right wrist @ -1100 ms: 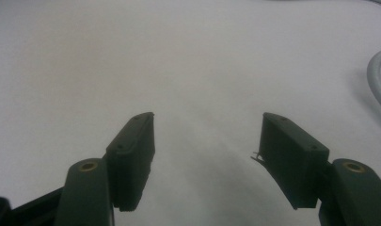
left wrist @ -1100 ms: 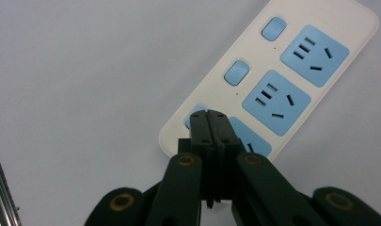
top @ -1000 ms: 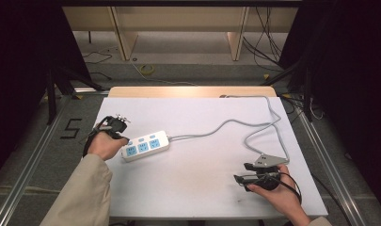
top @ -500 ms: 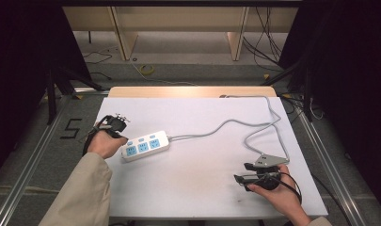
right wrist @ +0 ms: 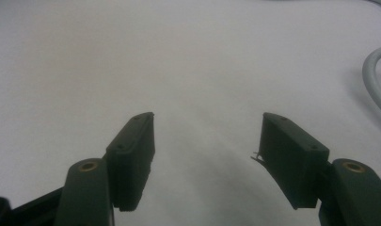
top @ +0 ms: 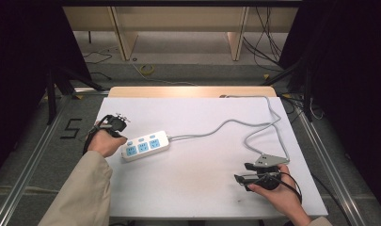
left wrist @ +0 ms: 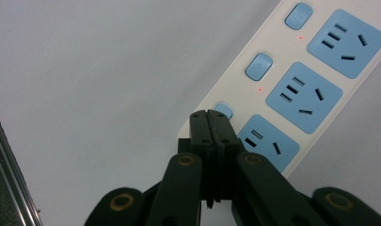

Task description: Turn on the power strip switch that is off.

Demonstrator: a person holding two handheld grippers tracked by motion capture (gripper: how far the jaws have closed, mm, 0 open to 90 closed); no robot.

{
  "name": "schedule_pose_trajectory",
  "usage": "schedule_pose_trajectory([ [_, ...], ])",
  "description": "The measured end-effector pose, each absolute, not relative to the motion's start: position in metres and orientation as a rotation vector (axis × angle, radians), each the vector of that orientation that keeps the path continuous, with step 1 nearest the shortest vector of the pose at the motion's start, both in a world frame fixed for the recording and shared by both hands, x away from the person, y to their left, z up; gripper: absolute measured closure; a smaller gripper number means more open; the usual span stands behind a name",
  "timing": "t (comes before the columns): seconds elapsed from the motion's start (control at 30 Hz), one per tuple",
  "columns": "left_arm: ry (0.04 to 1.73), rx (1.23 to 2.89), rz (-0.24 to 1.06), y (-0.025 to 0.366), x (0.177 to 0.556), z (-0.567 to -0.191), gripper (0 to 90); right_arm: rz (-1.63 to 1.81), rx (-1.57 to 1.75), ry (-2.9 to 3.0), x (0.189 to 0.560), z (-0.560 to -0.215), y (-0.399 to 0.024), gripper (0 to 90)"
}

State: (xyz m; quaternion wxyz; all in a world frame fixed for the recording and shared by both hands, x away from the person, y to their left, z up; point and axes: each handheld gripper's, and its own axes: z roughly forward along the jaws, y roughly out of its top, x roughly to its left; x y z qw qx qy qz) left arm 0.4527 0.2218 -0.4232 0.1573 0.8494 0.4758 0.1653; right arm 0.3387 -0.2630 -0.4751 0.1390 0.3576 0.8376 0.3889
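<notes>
Closed left gripper (left wrist: 210, 118) set at the end switch of a power strip (left wrist: 291, 80).

The jaws are pressed together with nothing between them, their tips placed on or just over the nearest blue switch (left wrist: 224, 111); contact cannot be confirmed. Small red lights are seen beside the two farther switches, so these are judged already done, with the last one in hand. The right gripper (right wrist: 204, 136) is held open and empty over bare tabletop (top: 202, 188), well apart from the strip lying at the tabletop's left.

Left gripper (top: 114, 123) apparently touching power strip (top: 146, 146) end.
</notes>
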Motion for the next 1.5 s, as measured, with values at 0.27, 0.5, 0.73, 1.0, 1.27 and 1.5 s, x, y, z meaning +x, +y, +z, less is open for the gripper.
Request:
schedule_pose_trajectory([
  [0.27,1.359,2.458,0.457,0.223,0.456,-0.425,89.9,1.123,1.033,2.422,0.339,-0.475,-0.263,37.0],
  [0.5,1.350,2.463,0.466,0.223,0.459,-0.425,89.8,1.123,1.033,2.423,0.339,-0.475,-0.263,36.8],
  [0.73,1.318,2.502,0.490,0.222,0.463,-0.420,89.8,1.123,1.032,2.423,0.339,-0.475,-0.263,36.7],
  [1.0,1.305,2.526,0.483,0.217,0.468,-0.423,89.9,1.121,1.029,2.423,0.339,-0.475,-0.263,36.7],
  [1.27,1.319,2.531,0.458,0.218,0.473,-0.424,89.8,1.120,1.028,2.425,0.340,-0.475,-0.263,36.7],
  [1.5,1.305,2.554,0.464,0.217,0.476,-0.422,89.9,1.120,1.026,2.426,0.340,-0.476,-0.263,36.6],
])
